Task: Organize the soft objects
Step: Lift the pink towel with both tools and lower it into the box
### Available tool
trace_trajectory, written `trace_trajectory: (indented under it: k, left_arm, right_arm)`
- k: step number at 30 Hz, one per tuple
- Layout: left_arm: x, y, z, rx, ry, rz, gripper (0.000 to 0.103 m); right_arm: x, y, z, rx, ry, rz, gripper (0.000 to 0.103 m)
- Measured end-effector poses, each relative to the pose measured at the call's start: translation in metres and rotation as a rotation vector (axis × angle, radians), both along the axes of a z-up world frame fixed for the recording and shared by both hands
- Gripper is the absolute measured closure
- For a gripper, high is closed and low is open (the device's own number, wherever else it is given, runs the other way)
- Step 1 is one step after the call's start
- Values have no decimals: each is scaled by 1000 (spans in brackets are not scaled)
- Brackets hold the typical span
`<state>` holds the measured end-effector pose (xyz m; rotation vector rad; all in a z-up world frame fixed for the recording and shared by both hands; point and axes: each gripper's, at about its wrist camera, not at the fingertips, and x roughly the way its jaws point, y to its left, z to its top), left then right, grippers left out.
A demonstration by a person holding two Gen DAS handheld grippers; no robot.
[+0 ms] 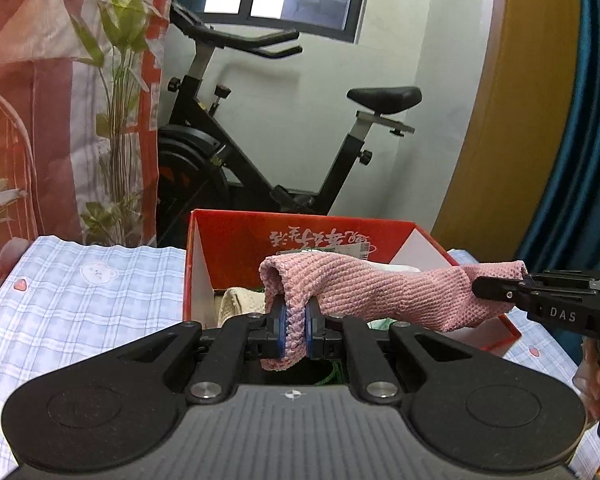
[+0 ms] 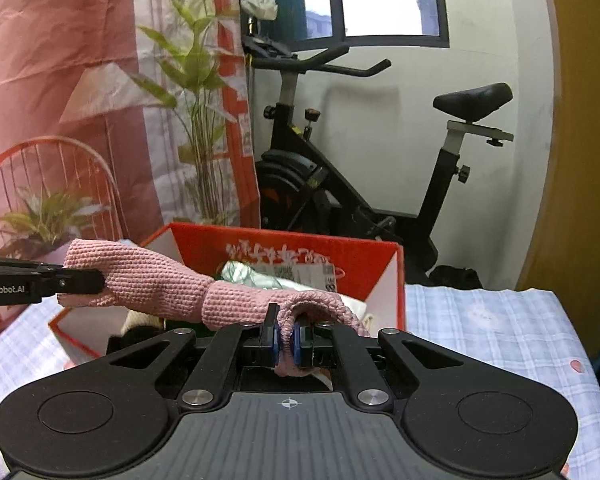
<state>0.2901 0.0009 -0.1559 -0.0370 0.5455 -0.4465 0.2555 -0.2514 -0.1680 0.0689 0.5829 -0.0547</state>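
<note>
A pink knitted cloth (image 1: 380, 288) hangs stretched between both grippers above an open red cardboard box (image 1: 300, 236). My left gripper (image 1: 295, 330) is shut on one folded end of the cloth. My right gripper (image 2: 286, 340) is shut on the other end, where the pink cloth (image 2: 160, 284) bunches between the blue pads. Each gripper shows from the side in the other's view: the right one (image 1: 496, 288) at the cloth's far end, the left one (image 2: 80, 280) likewise. Inside the red box (image 2: 380, 264) lie a cream fabric (image 1: 240, 300), a pale green item (image 2: 244, 274) and dark things.
The box stands on a surface covered in a blue checked cloth (image 1: 80, 292). Behind it are a black exercise bike (image 1: 260, 148), a plant (image 1: 116, 80) before a pink and red backdrop, and a white wall with a window. A hand (image 1: 596, 376) holds the right gripper's handle.
</note>
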Motion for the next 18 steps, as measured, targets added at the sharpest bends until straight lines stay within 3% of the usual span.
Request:
trace_trajectory:
  k: [7, 18]
  left_arm:
    - [-6, 7, -12, 14, 81, -26, 93]
    - [54, -25, -15, 127, 243, -28, 93]
  right_arm:
    - [-23, -8, -2, 13, 25, 25, 97]
    - [11, -6, -21, 81, 124, 8, 97]
